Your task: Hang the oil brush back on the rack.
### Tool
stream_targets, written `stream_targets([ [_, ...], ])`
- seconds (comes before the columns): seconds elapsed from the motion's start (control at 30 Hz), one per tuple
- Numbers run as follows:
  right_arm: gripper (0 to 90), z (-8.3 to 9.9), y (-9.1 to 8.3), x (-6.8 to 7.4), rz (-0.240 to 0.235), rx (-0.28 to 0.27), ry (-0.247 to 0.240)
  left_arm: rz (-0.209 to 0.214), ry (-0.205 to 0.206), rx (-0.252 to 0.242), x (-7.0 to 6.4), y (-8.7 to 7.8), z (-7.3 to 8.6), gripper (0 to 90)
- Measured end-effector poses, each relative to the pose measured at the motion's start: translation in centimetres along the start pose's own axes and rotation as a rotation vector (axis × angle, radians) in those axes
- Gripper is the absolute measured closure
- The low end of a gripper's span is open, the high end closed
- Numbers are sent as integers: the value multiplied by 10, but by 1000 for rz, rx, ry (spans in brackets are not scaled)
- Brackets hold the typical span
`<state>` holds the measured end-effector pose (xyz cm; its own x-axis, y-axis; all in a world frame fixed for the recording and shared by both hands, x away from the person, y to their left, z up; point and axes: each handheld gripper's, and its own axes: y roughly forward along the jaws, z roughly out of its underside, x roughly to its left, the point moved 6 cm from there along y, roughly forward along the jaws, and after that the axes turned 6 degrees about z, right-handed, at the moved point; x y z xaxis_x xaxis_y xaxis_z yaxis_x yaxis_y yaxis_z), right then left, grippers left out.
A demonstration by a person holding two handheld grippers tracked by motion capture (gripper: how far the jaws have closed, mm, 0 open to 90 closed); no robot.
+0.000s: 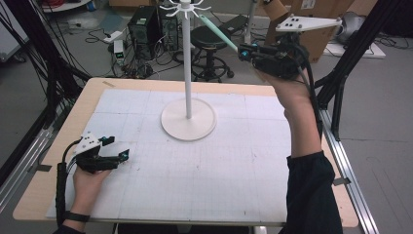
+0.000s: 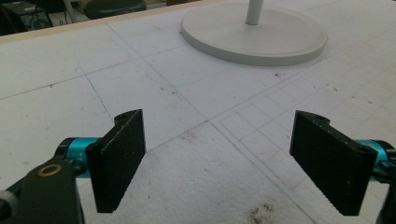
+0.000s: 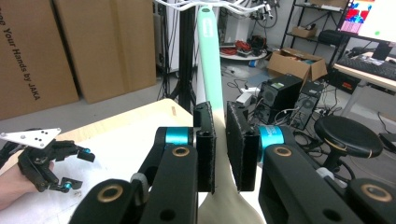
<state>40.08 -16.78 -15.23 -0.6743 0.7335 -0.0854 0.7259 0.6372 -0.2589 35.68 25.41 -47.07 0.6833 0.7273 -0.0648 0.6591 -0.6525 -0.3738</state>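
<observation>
Left gripper [image 1: 114, 148] low over the worktop [image 1: 204, 185], jaws apart, holding nothing. Right gripper [image 1: 245, 52] raised high, jaws clamped on a mint-handled utensil [image 1: 216, 31]. Long axis pointing away from the jaws, up-left toward the hooks of the white stand [image 1: 187, 63].

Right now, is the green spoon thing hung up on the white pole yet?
Nearly. Done: the right tool has clamped the long mint-green and cream utensil and raised it to the hooks atop the tall white stand. In hand: its tip is right at a hook. Left: letting go. The left tool rests open on the white mat.
</observation>
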Motion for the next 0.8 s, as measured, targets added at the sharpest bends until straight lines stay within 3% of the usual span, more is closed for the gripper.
stream_targets([
  [0.8,825,14,18,-3,12,42,11,1,2,-1,0,0,0,191],
])
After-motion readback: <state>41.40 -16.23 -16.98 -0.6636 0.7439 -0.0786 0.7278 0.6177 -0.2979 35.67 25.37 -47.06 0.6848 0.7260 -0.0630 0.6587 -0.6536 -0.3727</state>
